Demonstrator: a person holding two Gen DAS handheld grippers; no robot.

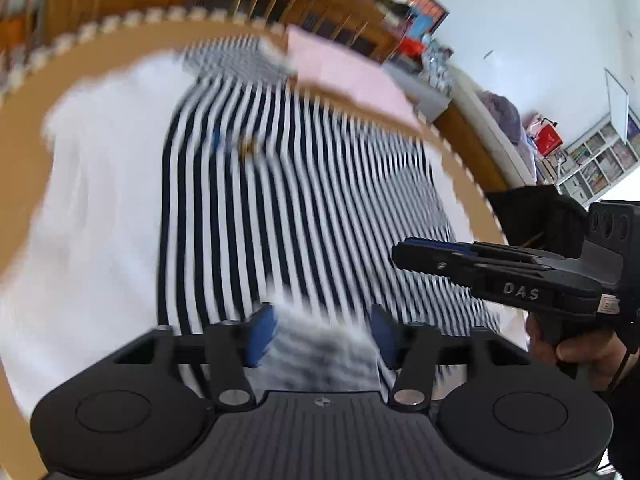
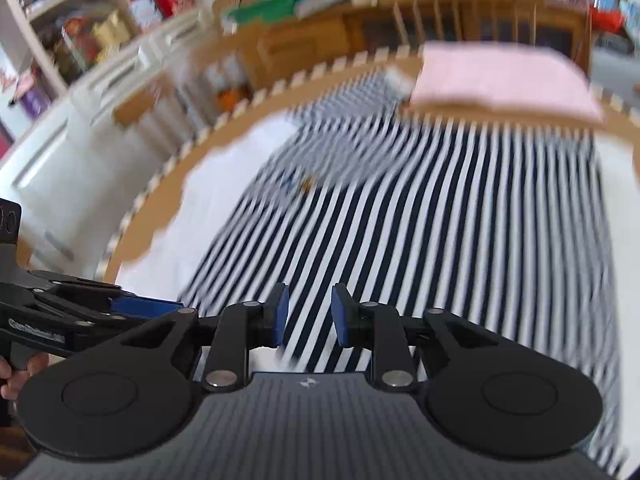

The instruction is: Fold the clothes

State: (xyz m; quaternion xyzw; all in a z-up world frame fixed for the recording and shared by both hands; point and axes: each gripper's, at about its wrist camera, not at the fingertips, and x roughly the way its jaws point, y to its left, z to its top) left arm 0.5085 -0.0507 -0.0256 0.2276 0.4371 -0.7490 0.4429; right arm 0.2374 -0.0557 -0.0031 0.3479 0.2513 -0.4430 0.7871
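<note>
A navy-and-white striped garment (image 1: 288, 200) lies spread flat on a white cloth (image 1: 100, 200) that covers the middle of the brown desk (image 1: 460, 168). Its stripes run from the near edge to the far edge, and a small blue and brown mark (image 1: 236, 144) sits on its far left part, too blurred to read.

At the left, the left gripper (image 1: 322, 336) hovers at the garment's near edge with its blue fingers (image 1: 260, 334) spread; blurred striped cloth shows between them, untouched by the pads. Just to its right the right gripper (image 2: 307, 314) hangs over the near edge too, fingers (image 2: 280, 312) slightly apart, stripes showing through the gap.

At the far right of the desk a folded pink cloth (image 2: 504, 80) lies just beyond the garment. Past the desk stand wooden chairs (image 2: 460, 20) and cluttered shelves (image 2: 80, 20). Nothing lies on top of the garment.
</note>
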